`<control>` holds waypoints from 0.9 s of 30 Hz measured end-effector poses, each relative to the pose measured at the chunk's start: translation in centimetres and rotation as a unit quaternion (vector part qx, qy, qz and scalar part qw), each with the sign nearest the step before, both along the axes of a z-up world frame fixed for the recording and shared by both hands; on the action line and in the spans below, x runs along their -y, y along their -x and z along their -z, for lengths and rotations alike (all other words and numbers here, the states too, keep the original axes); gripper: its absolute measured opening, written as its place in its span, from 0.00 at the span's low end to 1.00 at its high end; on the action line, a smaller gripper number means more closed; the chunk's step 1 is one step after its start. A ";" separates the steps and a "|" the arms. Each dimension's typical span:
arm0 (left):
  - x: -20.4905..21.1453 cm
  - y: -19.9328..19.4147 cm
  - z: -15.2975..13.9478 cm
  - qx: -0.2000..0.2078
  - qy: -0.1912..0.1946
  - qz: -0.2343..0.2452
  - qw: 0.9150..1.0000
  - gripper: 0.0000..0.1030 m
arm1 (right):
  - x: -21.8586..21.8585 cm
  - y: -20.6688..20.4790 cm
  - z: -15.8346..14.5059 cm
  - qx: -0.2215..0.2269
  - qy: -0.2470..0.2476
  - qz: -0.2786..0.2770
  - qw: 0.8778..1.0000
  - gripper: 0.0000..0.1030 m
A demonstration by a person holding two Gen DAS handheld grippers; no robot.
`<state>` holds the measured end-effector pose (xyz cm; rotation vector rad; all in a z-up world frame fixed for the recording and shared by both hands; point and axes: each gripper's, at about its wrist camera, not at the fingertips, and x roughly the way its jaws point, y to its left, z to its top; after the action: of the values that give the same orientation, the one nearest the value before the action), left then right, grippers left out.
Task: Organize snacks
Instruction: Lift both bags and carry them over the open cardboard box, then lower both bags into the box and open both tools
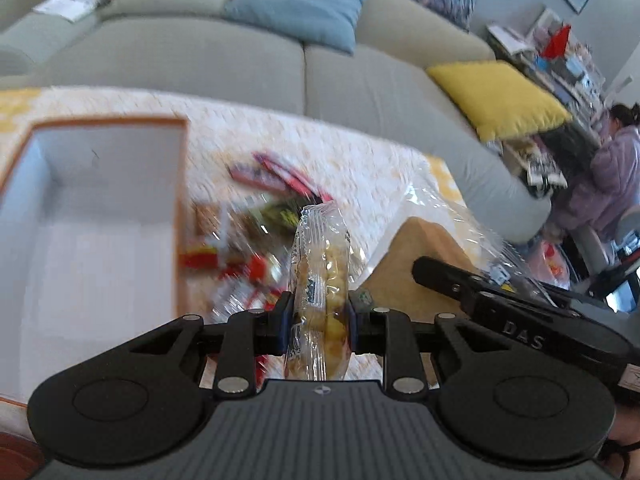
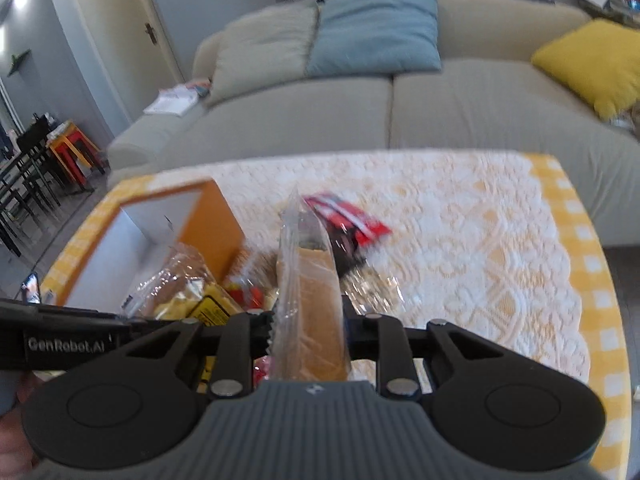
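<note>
My left gripper (image 1: 318, 316) is shut on a clear packet of yellow puffed snacks (image 1: 320, 276), held upright above the table. My right gripper (image 2: 308, 328) is shut on a clear-wrapped tan wafer snack (image 2: 312, 292), also lifted; that wrapped snack (image 1: 424, 256) and the right gripper's finger (image 1: 448, 280) show at the right of the left wrist view. Below lies a blurred pile of snack packets (image 1: 240, 252), and the same pile (image 2: 208, 300) appears in the right wrist view. An open orange box with a white inside (image 1: 92, 216) stands left of the pile, and the box (image 2: 160, 232) shows again from the right wrist.
A red and white packet (image 2: 348, 220) lies farther back on the yellow and white tablecloth (image 2: 480, 248). A grey sofa (image 2: 360, 120) with blue and yellow cushions runs behind the table. A person in a purple top (image 1: 612, 176) sits at the far right.
</note>
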<state>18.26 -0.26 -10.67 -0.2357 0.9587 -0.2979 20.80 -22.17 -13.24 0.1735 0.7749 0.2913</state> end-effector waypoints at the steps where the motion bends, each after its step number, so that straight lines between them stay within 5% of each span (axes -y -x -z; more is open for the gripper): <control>1: -0.6 0.1 -0.6 0.006 -0.005 -0.008 1.000 0.29 | -0.4 0.2 -0.8 0.010 -0.008 -0.003 1.000 0.21; 13: -8.4 -1.8 -1.7 0.016 -0.061 -0.110 0.992 0.29 | -9.4 -2.4 -5.1 0.062 -0.102 -0.070 0.990 0.21; 27: -15.3 -8.9 4.8 -0.050 -0.113 -0.145 0.982 0.29 | -19.7 -11.3 2.6 -0.036 -0.078 -0.056 0.995 0.21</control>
<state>27.12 15.04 -15.43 -0.1794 1.0336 0.0924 32.13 -2.49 -15.79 0.2893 0.8342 0.4548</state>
